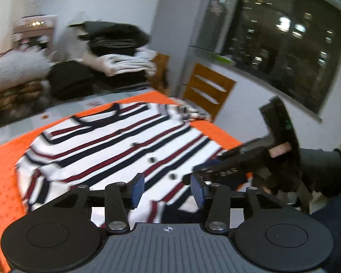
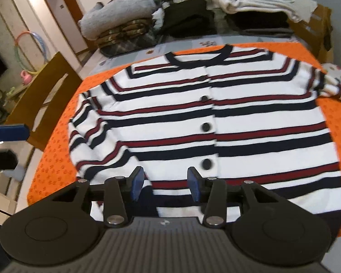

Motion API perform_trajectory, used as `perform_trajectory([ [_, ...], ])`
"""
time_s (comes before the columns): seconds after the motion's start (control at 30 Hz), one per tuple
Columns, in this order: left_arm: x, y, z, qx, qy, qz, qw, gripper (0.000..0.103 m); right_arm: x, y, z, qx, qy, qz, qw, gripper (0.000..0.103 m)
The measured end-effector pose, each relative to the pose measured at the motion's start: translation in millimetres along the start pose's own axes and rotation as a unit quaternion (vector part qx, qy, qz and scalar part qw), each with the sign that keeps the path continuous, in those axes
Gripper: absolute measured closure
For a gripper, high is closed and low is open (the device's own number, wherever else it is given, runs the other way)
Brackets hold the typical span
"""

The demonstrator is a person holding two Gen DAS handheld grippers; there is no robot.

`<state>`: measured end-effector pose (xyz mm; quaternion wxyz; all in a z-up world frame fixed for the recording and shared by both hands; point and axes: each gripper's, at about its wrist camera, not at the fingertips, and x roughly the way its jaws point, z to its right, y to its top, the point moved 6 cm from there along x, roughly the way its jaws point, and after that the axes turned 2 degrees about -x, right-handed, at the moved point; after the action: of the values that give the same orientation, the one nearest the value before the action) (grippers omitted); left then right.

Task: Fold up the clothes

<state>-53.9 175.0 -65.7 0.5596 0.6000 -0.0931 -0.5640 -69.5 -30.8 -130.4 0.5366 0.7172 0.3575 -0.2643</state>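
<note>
Cardigan (image 2: 206, 122) with white, navy and red stripes is spread flat, front up and buttoned, on an orange mat (image 2: 56, 166) that covers the near part of the desk (image 2: 184, 43). In the right wrist view the garment fills the centre of the picture, with the navy neckline at 12 o'clock and the hem at 6 o'clock, just under the fingers. One sleeve is seen folded inward along the body at 9 o'clock; the other sleeve (image 2: 334, 84) lies bunched at 2 o'clock, at the mat's edge.

The right gripper (image 2: 166, 183) is held above the hem with its blue-padded fingers (image 2: 137, 183) parted by a moderate gap; nothing is held between them. The left gripper (image 1: 168, 188) is likewise seen with its fingers (image 1: 137, 187) spread apart and empty, above the hem region of the cardigan (image 1: 116, 145). In the left wrist view the right gripper (image 1: 197, 170) is seen at 3 o'clock, gripped by a black-gloved hand (image 1: 284, 175), its tips close over the lower edge of the garment.

Stacks of folded clothes (image 2: 257, 2) are piled at the far side of the desk, at 12 o'clock. A wooden chair (image 2: 41, 100) stands beside the desk at 9 o'clock in the right wrist view.
</note>
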Motion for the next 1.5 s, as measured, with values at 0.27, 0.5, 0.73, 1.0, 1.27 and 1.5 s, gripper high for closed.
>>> perform_trajectory([
  [0.27, -28.4, -29.5, -61.0, -0.048, 0.127, -0.012, 0.9907, 0.048, 56.8, -12.8, -21.7, -0.010, 0.038, -0.049, 0.998, 0.047],
  [0.5, -54.5, -58.6, -100.9, -0.089, 0.215, -0.018, 0.9723, 0.046, 75.6, -21.9, -34.2, -0.050, 0.037, -0.072, 0.995, 0.098],
  [0.73, -45.2, -76.1, -117.6, -0.083, 0.261, -0.035, 0.9610, 0.046, 26.6, 15.0, -17.2, -0.067, 0.011, -0.022, 0.997, 0.098],
  [1.0, -6.6, -74.1, -112.1, -0.081, 0.260, -0.043, 0.9612, 0.045, -47.0, 54.0, 77.9, -0.069, -0.104, 0.011, 0.992, 0.098],
  [1.27, 50.6, -51.1, -84.2, -0.066, 0.239, -0.041, 0.9680, 0.044, -84.7, 64.8, 177.6, -0.051, -0.190, 0.005, 0.980, 0.098],
  [1.5, 105.2, -36.8, -62.8, -0.012, 0.243, -0.063, 0.9680, 0.041, -66.0, 63.9, 204.8, -0.050, -0.174, -0.023, 0.983, 0.098],
])
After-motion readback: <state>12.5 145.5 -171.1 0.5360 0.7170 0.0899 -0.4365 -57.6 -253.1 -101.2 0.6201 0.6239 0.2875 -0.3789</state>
